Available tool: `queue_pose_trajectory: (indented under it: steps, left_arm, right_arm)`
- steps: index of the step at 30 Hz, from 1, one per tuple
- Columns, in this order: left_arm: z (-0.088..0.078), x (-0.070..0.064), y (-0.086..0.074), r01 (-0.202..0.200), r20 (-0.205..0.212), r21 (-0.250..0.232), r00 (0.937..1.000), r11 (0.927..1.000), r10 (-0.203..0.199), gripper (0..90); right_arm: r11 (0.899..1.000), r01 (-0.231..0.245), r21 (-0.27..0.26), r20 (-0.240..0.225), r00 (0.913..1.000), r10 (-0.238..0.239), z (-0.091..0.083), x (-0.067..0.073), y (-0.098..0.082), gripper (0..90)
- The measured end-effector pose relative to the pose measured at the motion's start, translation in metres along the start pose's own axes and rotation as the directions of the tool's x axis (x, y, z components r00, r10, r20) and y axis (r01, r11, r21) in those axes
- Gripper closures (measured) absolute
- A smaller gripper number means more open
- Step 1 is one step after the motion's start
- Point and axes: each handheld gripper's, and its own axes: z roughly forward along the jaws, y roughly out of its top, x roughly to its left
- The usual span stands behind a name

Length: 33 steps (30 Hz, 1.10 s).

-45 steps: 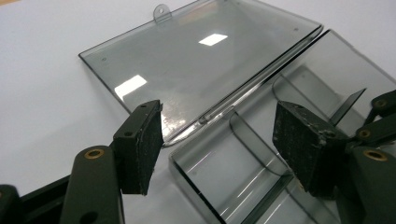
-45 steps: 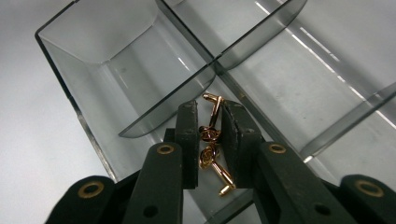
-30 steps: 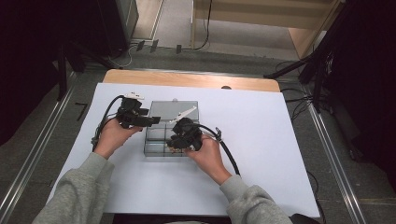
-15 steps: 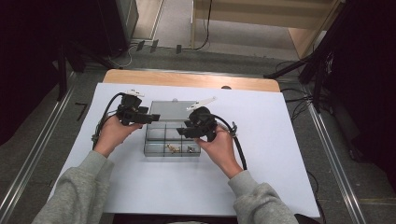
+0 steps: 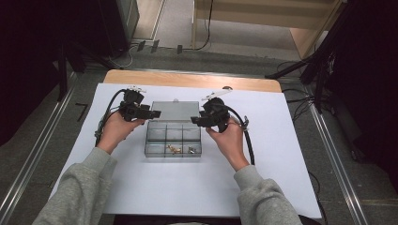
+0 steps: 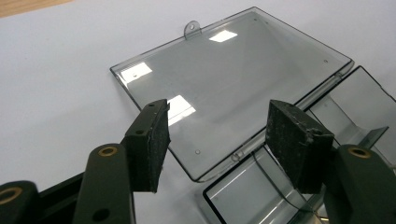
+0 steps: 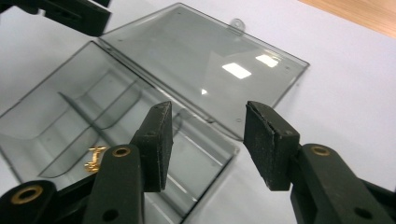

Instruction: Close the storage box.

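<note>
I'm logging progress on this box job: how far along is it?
Done: the clear compartment box is open, its lid lying flat behind it, and small gold parts sit in a front compartment. In hand: nothing; the left gripper, jaws just closing, and right gripper, just opened, hover at the hinge corners. Left: probably shutting the lid.

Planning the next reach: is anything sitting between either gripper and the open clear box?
Nothing visible does. The left gripper hangs over the box's hinge corner, the right gripper over its other end. Both have open jaws with nothing between. The lid lies flat behind.
</note>
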Motion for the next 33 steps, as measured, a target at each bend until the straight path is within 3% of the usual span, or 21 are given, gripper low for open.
queue_pose_trajectory:
  steps: [7, 18, 24, 27, 33]
  left_arm:
    - [0.008, 0.003, 0.005, 0.037, -0.025, 0.009, 0.9990, 0.9993, -0.037, 43.5]
    - [0.022, 0.009, 0.003, 0.086, -0.061, 0.041, 0.9946, 0.9954, -0.084, 43.2]
    - [0.030, 0.010, 0.002, 0.107, -0.060, 0.059, 0.9928, 0.9925, -0.104, 42.2]
    - [0.032, 0.011, 0.001, 0.120, -0.056, 0.066, 0.9916, 0.9905, -0.117, 41.3]
    - [0.037, 0.012, 0.000, 0.143, -0.060, 0.073, 0.9885, 0.9870, -0.139, 39.7]
  right_arm:
    - [0.999, -0.053, -0.004, 0.036, 0.9979, 0.053, 0.011, -0.016, 0.007, 54.8]
    - [0.992, -0.127, 0.003, 0.092, 0.9878, 0.126, 0.044, -0.020, 0.006, 56.1]
    - [0.983, -0.186, 0.009, 0.074, 0.9801, 0.184, 0.057, -0.022, 0.003, 53.6]
    - [0.982, -0.189, 0.005, 0.087, 0.9783, 0.188, 0.060, -0.020, 0.003, 53.2]
    - [0.970, -0.244, 0.002, 0.077, 0.9669, 0.243, 0.064, -0.021, 0.002, 45.2]
